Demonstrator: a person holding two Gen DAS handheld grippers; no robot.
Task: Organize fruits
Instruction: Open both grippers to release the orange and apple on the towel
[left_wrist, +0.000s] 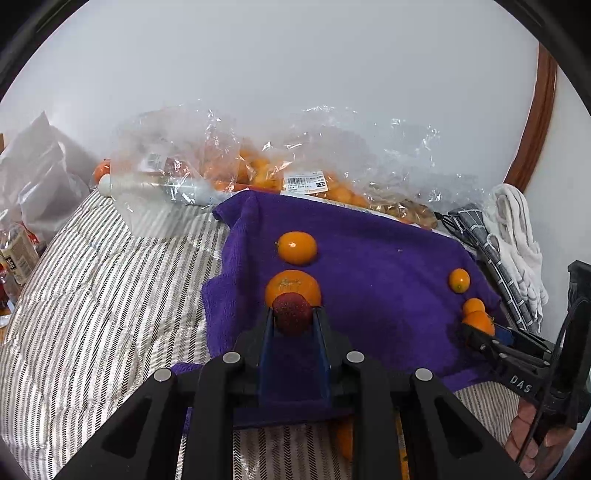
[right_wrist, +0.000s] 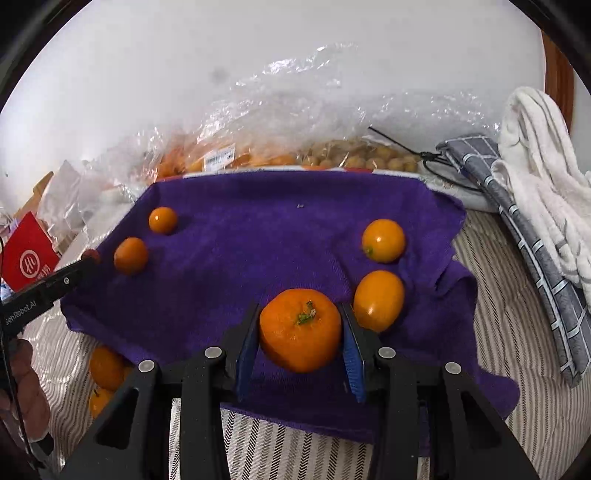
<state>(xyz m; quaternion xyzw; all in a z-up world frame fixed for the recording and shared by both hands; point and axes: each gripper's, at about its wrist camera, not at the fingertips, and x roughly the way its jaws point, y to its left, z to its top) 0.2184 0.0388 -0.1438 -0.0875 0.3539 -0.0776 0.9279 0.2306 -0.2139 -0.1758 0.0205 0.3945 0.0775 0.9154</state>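
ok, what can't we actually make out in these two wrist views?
- Fruit under the near edge of the purple towel: left wrist view, only an orange sliver shows between the gripper's arms.
- Price labels on the plastic bags: too small to read in both views.
- Red berry in the left gripper: right wrist view shows only a red tip.
- Orange in the right gripper: underside hidden.

One red fruit (left_wrist: 291, 314); perhaps five oranges (right_wrist: 300, 328)
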